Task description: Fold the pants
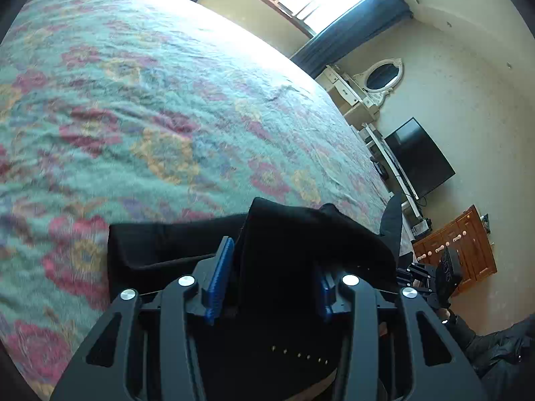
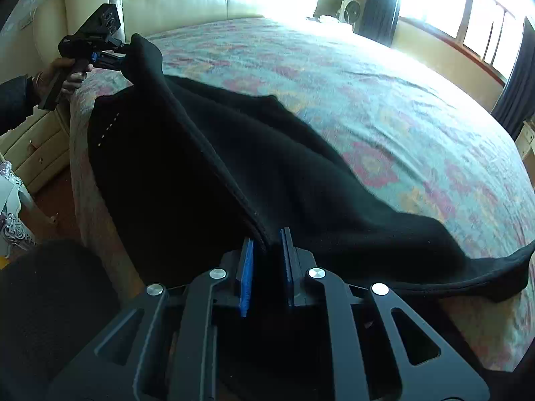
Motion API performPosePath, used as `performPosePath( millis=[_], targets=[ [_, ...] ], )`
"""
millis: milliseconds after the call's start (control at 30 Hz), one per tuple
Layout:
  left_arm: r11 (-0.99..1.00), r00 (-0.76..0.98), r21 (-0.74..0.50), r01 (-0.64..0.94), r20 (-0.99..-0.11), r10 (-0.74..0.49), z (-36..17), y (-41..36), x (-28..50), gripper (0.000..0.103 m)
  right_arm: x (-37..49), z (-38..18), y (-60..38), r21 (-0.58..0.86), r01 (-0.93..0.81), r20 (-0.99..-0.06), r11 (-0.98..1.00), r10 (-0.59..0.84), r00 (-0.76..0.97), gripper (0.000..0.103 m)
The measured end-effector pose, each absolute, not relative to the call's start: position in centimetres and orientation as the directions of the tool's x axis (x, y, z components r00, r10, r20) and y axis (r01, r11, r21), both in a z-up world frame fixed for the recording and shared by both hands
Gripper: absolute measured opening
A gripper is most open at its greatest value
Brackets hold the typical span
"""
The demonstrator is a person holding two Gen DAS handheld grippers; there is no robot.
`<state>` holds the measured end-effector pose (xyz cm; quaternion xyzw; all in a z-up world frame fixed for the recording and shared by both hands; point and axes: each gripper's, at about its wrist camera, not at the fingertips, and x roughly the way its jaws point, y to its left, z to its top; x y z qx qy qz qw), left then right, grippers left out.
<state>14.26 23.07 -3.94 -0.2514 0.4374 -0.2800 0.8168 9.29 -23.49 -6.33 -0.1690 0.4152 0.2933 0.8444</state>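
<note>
Black cloth fills the lower half of both views: the pants (image 2: 234, 153) hang stretched between the two tools, with one long part trailing over the flowered bedspread (image 2: 384, 100) toward four o'clock in the right wrist view. The right gripper (image 2: 267, 264) has its blue pads closed on a seamed edge of the fabric at six o'clock. The left gripper (image 1: 271, 277) also holds cloth between its pads, which stand wider apart with a thick bunch wedged in; seen from the right wrist view at ten o'clock, the same tool pinches the far end of that edge above the side of the bed (image 2: 87, 153).

The step in hand looks like carrying the lifted edge over to lay one half on the other. To do it well, both tools should probably keep the edge taut and level between them, travel together across the bedspread at the same pace, and lower the cloth flat before letting go, so that no slack folds under. The loosely bunched left grip seems the likelier one to slip.
</note>
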Motion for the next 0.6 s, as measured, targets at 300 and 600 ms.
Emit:
performPosePath(
  millis=[300,600],
  targets=[
    [0.693,0.608,-0.716,-0.085,-0.588,-0.533,-6.7,24.7,6.1,0.077,8.8,-6.4,-30.0,0.665,-0.159,-0.615,0.73,0.656,0.438,0.08],
    [0.357,0.745,-0.893,-0.274,-0.432,-0.509,-9.2,27.3,3.8,0.078,7.9,-8.6,-31.2,0.795,0.068,-0.557,0.602,0.681,0.475,0.08]
  ],
)
